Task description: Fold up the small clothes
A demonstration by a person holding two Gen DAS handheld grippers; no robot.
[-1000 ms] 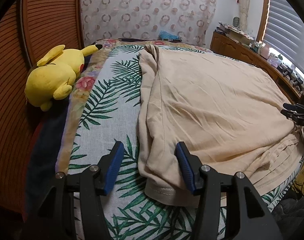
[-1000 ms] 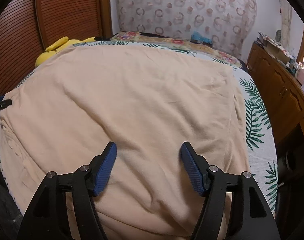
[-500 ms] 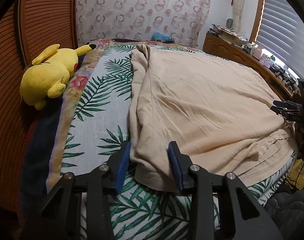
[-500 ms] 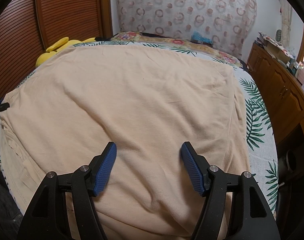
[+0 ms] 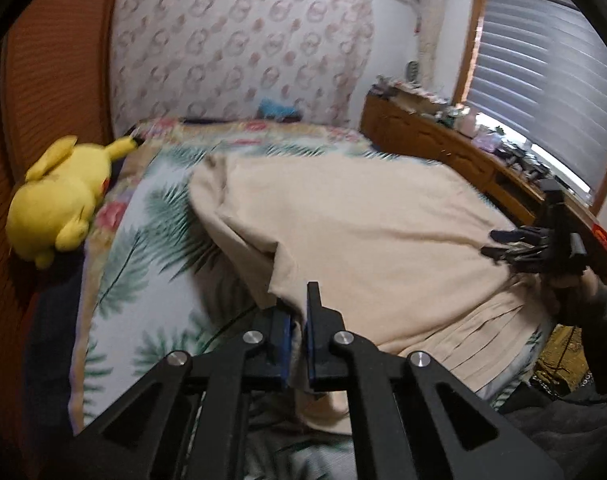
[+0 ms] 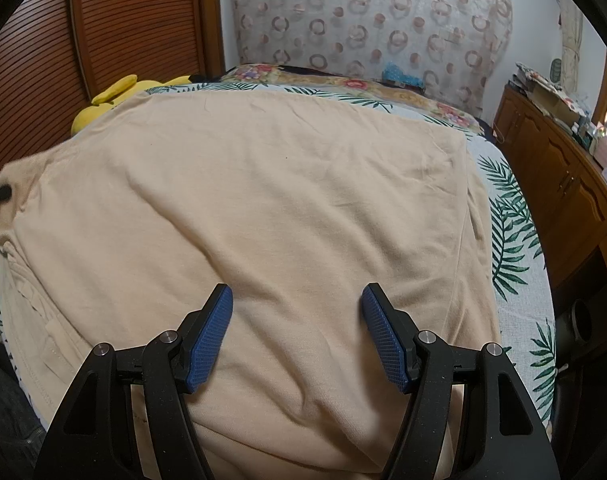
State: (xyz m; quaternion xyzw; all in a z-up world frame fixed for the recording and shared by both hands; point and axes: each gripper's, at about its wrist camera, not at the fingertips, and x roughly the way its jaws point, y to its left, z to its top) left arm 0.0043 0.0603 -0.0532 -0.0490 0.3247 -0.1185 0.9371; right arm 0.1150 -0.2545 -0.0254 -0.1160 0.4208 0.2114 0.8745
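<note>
A beige shirt [image 5: 363,232] lies spread on the leaf-print bed [image 5: 151,248]. My left gripper [image 5: 298,312] is shut on the shirt's near left edge and holds that edge lifted off the bed, so the cloth drapes from the jaws. In the right wrist view the same shirt [image 6: 263,200] fills the bed. My right gripper [image 6: 297,300] is open and empty just above the shirt's near right part. The right gripper also shows at the right edge of the left wrist view [image 5: 503,242].
A yellow plush toy [image 5: 59,200] lies at the bed's far left by the wooden slatted wall. A wooden dresser [image 6: 563,184] with clutter runs along the right side under a window with blinds. A patterned headboard cloth [image 6: 363,12] stands at the back.
My left gripper closed on the shirt's near left edge and lifted it up off the bed. The right gripper stayed open and nearly still.
</note>
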